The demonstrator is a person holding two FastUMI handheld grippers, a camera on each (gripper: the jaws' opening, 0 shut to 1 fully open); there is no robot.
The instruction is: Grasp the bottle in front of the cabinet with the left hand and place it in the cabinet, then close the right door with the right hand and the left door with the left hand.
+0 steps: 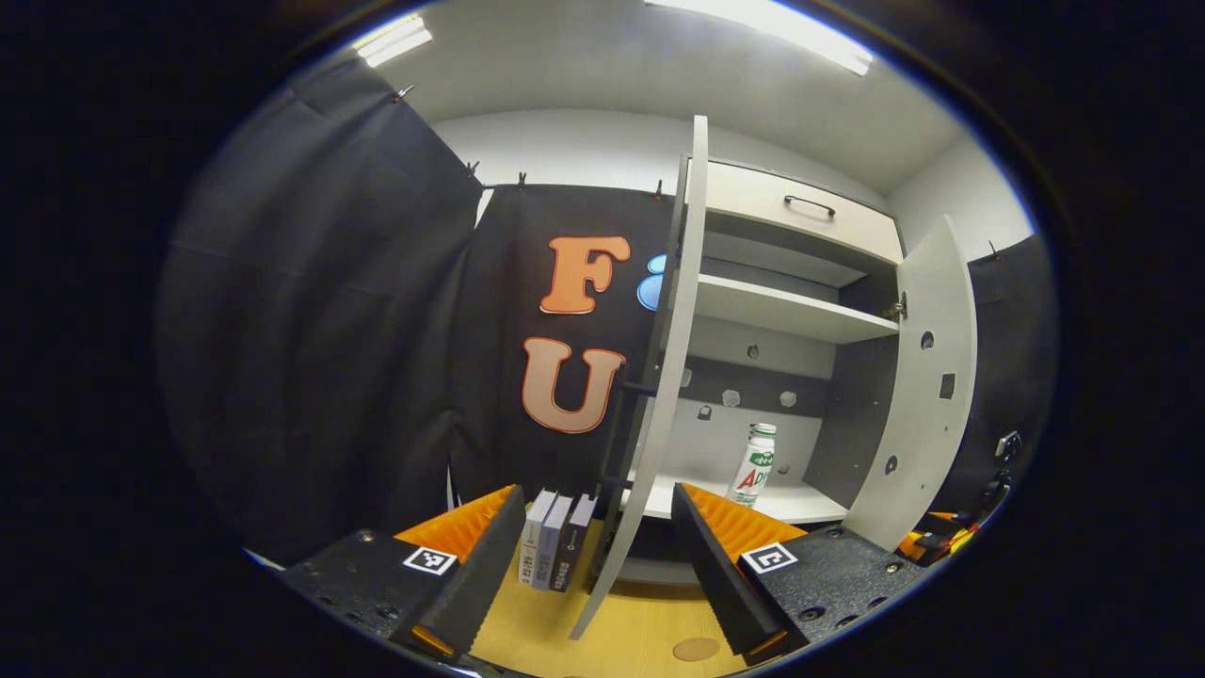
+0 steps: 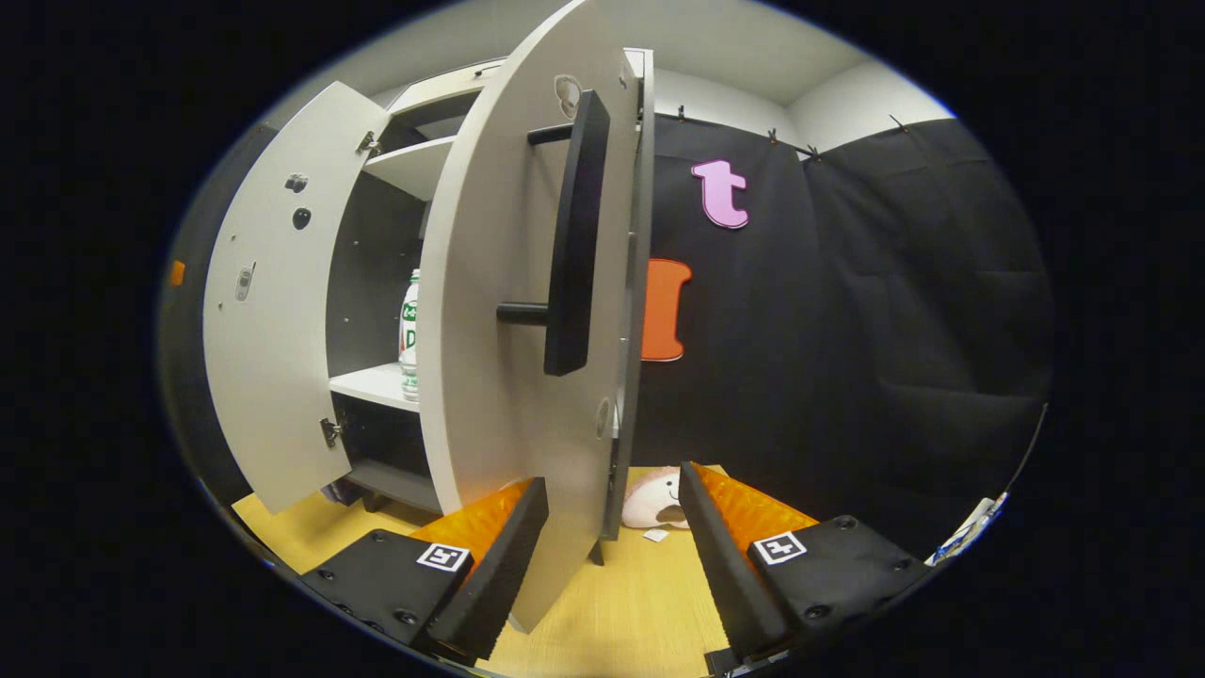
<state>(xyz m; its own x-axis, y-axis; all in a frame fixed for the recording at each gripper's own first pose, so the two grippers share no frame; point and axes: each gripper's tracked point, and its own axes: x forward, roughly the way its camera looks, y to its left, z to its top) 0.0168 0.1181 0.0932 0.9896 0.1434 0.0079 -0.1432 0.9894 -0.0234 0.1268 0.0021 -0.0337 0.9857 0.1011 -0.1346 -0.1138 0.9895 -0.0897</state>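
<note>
The white bottle [image 1: 753, 463] with a green and red label stands upright on the cabinet's lower shelf [image 1: 800, 504]; the right gripper view catches it [image 2: 409, 330] past the door's edge. Both doors hang open. In the left gripper view the left door [image 1: 673, 377] is edge-on, its lower edge between the spread fingers of my left gripper [image 1: 598, 565], which holds nothing. The right door [image 2: 490, 311] with its black handle [image 2: 570, 235] stands close in front of my right gripper [image 2: 607, 556], open and not touching it. The left door's inner face [image 2: 273, 311] is further off.
Several books [image 1: 555, 546] stand on the wooden tabletop [image 1: 650, 631] left of the cabinet. A pale plush toy [image 2: 654, 499] lies on the table behind the right door. A drawer with a dark handle [image 1: 810, 205] tops the cabinet, with an upper shelf [image 1: 791, 315] below it.
</note>
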